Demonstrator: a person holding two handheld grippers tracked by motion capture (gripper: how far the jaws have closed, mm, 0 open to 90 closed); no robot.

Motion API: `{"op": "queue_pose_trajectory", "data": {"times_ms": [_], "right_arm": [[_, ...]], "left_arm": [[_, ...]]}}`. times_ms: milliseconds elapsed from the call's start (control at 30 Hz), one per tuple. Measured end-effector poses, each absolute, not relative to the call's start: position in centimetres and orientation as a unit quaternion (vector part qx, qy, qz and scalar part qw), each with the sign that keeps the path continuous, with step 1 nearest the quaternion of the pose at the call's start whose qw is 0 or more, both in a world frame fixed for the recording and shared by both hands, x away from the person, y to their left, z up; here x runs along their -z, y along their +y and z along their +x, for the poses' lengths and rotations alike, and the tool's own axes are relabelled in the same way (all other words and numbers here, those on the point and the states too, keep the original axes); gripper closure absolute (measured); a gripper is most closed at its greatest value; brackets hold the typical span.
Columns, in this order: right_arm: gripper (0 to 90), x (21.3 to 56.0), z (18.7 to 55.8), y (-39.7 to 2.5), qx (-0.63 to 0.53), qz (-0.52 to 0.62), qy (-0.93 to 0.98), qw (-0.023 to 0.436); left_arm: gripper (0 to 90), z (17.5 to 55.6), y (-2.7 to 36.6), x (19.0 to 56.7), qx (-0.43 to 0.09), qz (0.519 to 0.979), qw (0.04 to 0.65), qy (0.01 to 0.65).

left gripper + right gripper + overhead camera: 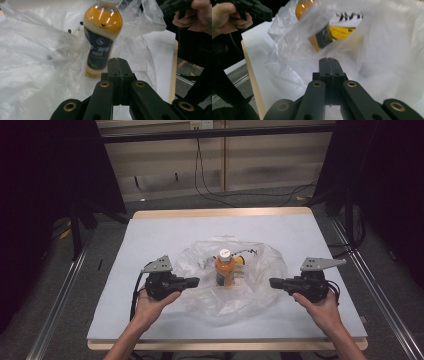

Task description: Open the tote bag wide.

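A table (150, 227) with a pale top and a wooden edge carries a crumpled clear plastic bag (260, 270) near its middle. Inside the bag an orange bottle (225, 268) stands upright, with a white cap and a dark label around its lower half. Just to the right of the bottle, also in the bag, lies a yellow item with black and white markings; what it is cannot be told.

The left gripper (195, 281) rests at the left edge of the bag, held by the left hand (152, 305), pointing right toward the bottle. In the left gripper view its jaws are pressed together with no gap and nothing between them, and the bottle (103, 37) stands just beyond their tips, behind folds of bag (37, 65).

The right gripper (273, 282) sits at the right edge of the bag in the right hand (325, 310), pointing left. In the right gripper view its jaws are likewise fully closed on nothing, with the bag (387, 62) spread just ahead and the bottle (322, 37) seen through the plastic
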State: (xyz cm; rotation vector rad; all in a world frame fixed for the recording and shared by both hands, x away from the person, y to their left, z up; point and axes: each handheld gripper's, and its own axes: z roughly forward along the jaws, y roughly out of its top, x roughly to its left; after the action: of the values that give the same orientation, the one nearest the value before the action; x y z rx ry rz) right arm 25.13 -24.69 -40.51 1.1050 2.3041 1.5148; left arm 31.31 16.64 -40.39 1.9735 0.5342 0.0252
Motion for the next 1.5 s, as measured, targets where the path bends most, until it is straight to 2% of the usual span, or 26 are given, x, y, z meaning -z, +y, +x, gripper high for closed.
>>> {"op": "queue_pose_trajectory", "data": {"times_ms": [267, 633, 767, 1033, 1367, 1500], "right_arm": [[90.0, 38.0, 27.7, -24.6, -0.536, 0.368, 0.753, 0.097], [90.0, 34.8, 29.6, -23.7, -0.554, 0.347, 0.749, 0.11], [90.0, 34.0, 31.3, -23.2, -0.563, 0.349, 0.742, 0.106], [90.0, 38.2, 34.5, -20.8, -0.541, 0.359, 0.758, 0.064], [90.0, 43.7, 36.8, -21.5, -0.506, 0.4, 0.763, 0.032], [90.0, 45.5, 37.1, -21.9, -0.491, 0.421, 0.762, 0.03]], "left_arm": [[90.0, 34.0, 16.6, 39.6, -0.022, 0.801, 0.544, 0.249], [90.0, 35.8, 16.5, 37.7, -0.044, 0.798, 0.545, 0.251], [90.0, 37.4, 16.0, 37.5, -0.048, 0.799, 0.541, 0.257], [90.0, 39.9, 14.9, 40.3, -0.033, 0.81, 0.513, 0.281], [90.0, 41.0, 13.3, 44.0, -0.012, 0.839, 0.459, 0.293], [90.0, 41.4, 13.6, 45.5, -0.001, 0.836, 0.451, 0.311]]}}
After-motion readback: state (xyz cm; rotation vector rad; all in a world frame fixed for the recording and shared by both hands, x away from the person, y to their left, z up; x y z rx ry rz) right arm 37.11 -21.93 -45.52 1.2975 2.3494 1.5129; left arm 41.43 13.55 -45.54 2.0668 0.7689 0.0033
